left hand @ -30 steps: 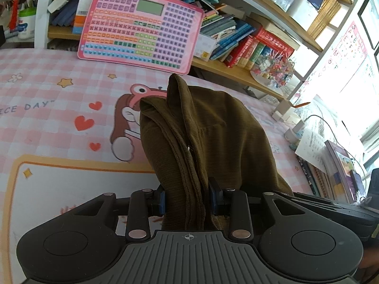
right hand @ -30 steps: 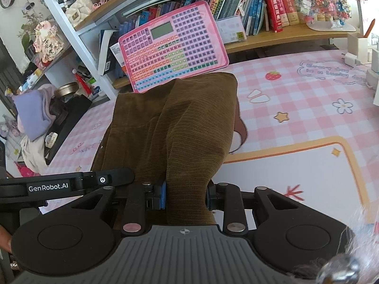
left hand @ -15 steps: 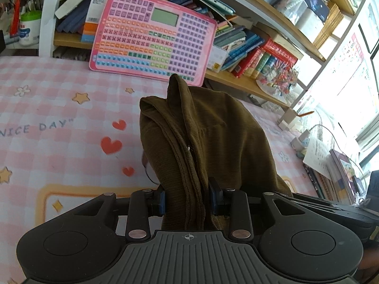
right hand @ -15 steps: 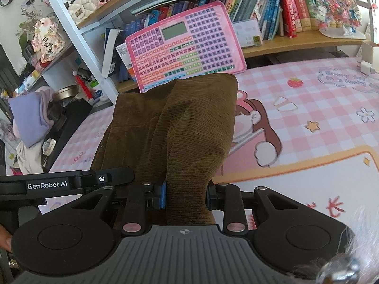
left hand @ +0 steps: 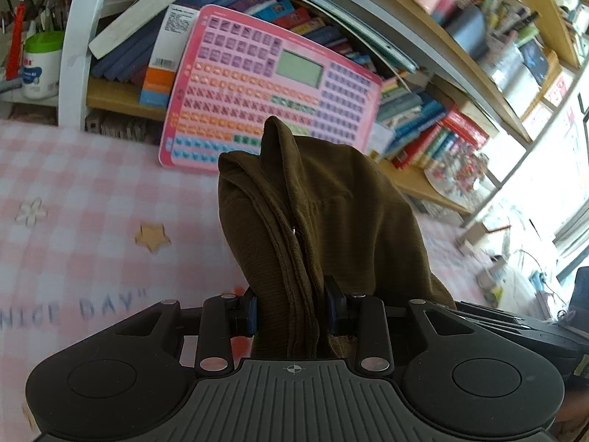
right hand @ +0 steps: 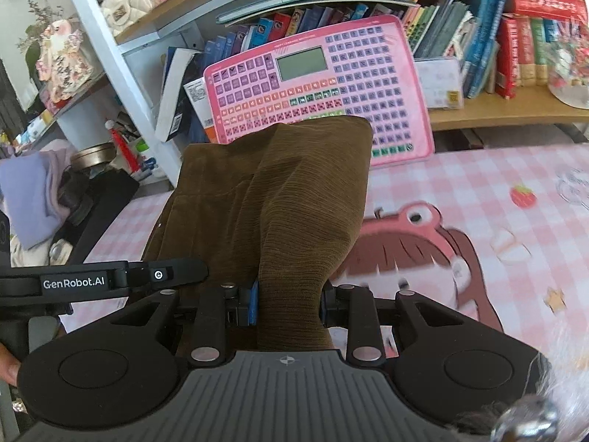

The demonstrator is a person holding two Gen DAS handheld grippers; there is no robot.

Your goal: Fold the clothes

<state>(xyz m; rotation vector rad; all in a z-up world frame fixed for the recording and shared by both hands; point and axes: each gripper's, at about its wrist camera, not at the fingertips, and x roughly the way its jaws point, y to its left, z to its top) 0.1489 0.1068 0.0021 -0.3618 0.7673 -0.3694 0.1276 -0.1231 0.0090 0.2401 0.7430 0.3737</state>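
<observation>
A brown corduroy garment (left hand: 324, 213) hangs between both grippers above a pink checked mat. My left gripper (left hand: 292, 311) is shut on one bunched edge of it, with folds rising over the jaws. My right gripper (right hand: 289, 304) is shut on another edge of the same garment (right hand: 294, 199), which drapes up and to the left. The left gripper's black body (right hand: 106, 280) shows at the left of the right wrist view. The cloth hides the fingertips of both grippers.
The pink checked mat (left hand: 92, 221) with cartoon prints (right hand: 441, 243) lies below. A pink toy keyboard (left hand: 272, 92) leans against the bookshelf (right hand: 497, 114) at the back. Books fill the shelves. Clutter and a purple cloth (right hand: 29, 191) sit far left.
Both grippers have moved forward toward the bookshelf with the garment still held; the pink keyboard and shelves now look larger and closer, and the mat's prints have slid back under the cameras.
</observation>
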